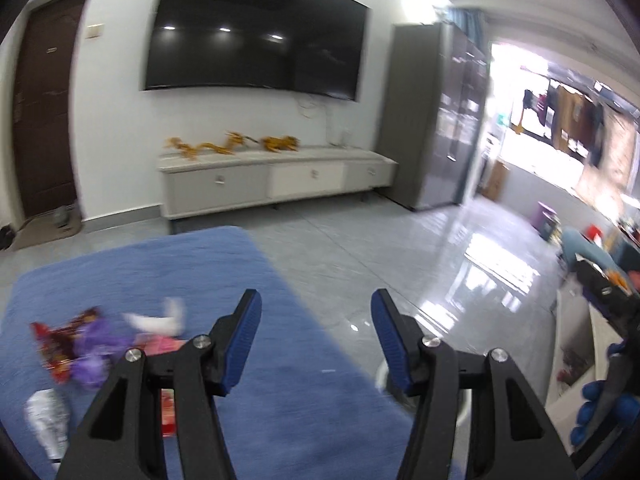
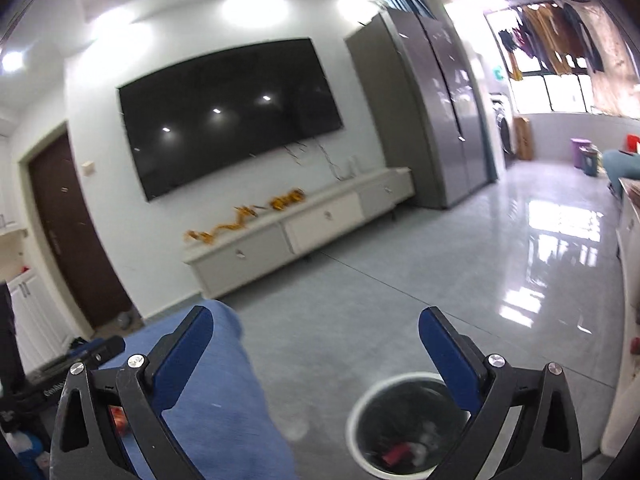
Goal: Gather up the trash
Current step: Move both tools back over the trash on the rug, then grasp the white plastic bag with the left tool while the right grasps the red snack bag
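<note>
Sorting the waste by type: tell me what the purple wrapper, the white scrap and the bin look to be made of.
Purple wrapper: likely thin plastic film, crinkled, slightly glossy; blur leaves it open.
White scrap: probably tissue or paper, matte, crumpled with soft edges.
Bin: seemingly smooth white plastic rim, with a dark, wrinkled liner inside that looks like a plastic bag.

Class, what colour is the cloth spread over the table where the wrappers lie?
Blue: the cloth is plain mid-blue, seen best from the left wrist view.
</note>
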`<move>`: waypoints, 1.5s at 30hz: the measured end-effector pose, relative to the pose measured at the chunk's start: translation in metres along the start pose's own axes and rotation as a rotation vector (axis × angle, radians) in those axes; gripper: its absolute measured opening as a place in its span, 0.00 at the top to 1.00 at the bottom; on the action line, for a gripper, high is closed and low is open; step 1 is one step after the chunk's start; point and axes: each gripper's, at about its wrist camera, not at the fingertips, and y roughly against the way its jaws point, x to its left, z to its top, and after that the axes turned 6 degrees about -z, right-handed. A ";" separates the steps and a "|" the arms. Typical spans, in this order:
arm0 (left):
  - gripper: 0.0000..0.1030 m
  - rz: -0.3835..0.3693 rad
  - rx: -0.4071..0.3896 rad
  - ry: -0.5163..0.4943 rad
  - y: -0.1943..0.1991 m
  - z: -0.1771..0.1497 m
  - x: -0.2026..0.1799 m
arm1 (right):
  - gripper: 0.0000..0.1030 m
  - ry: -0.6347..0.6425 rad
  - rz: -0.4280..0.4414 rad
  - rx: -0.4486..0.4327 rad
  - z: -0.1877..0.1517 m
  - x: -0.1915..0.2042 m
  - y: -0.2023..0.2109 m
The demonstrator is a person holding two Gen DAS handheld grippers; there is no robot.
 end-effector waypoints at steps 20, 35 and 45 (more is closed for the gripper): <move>0.31 0.398 0.001 0.312 0.104 -0.090 0.264 | 0.00 0.173 0.318 0.300 -0.053 0.172 -0.052; 0.31 0.303 0.133 0.340 0.060 -0.131 0.269 | 0.00 0.128 0.480 0.746 -0.163 0.242 -0.115; 0.31 0.281 0.167 0.355 0.048 -0.137 0.271 | 0.19 0.053 0.514 0.835 -0.180 0.259 -0.141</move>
